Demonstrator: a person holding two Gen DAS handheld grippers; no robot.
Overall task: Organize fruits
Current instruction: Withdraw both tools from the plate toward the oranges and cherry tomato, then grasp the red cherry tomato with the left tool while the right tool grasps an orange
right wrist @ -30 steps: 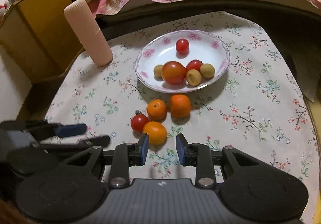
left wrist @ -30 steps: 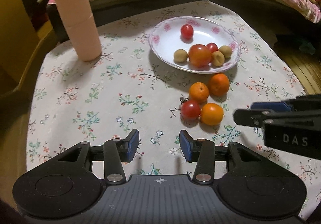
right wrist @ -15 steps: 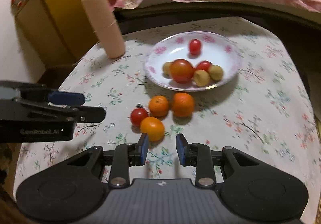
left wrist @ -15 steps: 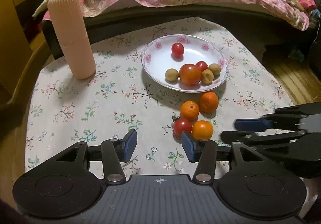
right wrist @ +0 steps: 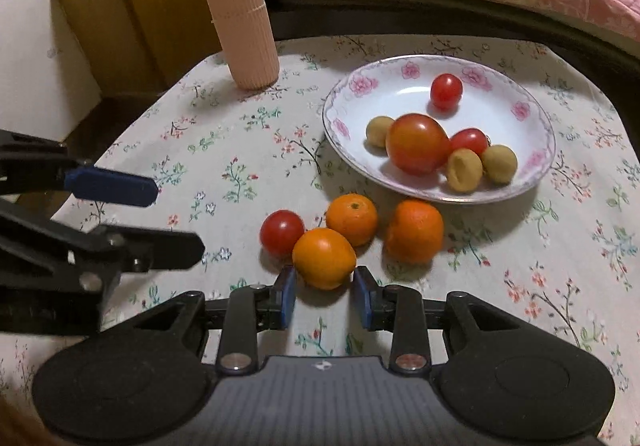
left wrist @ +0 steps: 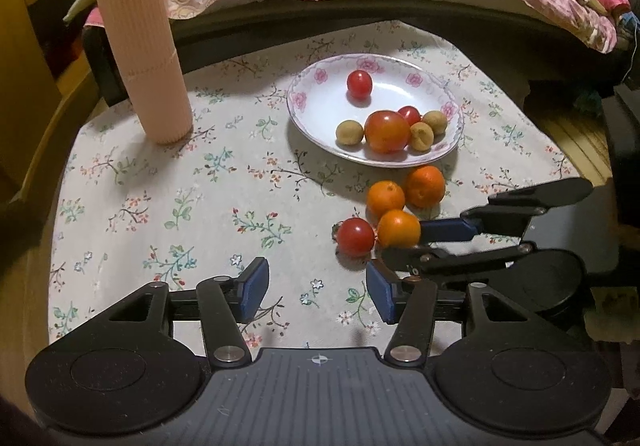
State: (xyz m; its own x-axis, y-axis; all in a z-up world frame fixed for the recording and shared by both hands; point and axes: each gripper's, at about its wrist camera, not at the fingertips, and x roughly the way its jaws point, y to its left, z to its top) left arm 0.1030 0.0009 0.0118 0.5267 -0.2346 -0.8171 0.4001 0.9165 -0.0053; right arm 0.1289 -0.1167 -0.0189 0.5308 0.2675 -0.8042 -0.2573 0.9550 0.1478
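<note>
Floral tablecloth (right wrist: 224, 174) covers table. Ribbed pink cylinder (right wrist: 240, 10) upright at 11 o'clock. Flowered plate (right wrist: 340, 114) at 1 o'clock holds large tomato (right wrist: 416, 144), two cherry tomatoes, three small tan fruits. Left gripper (left wrist: 314, 288) spread wide, empty, over cloth. Right gripper (right wrist: 325, 296) spread, blue pads flanking nearest orange (right wrist: 323, 257), contact unclear. Loose cherry tomato (right wrist: 282, 232) touches it at 10 o'clock; two more oranges behind.

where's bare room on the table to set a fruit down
Free: the wide cloth between the pink tube and the left gripper, left of the plate. Also the cloth right of the oranges in the right wrist view. Inside the plate, the back half around the lone cherry tomato is bare. Crowded: the plate's front, and the loose oranges and tomato at the right gripper.
</note>
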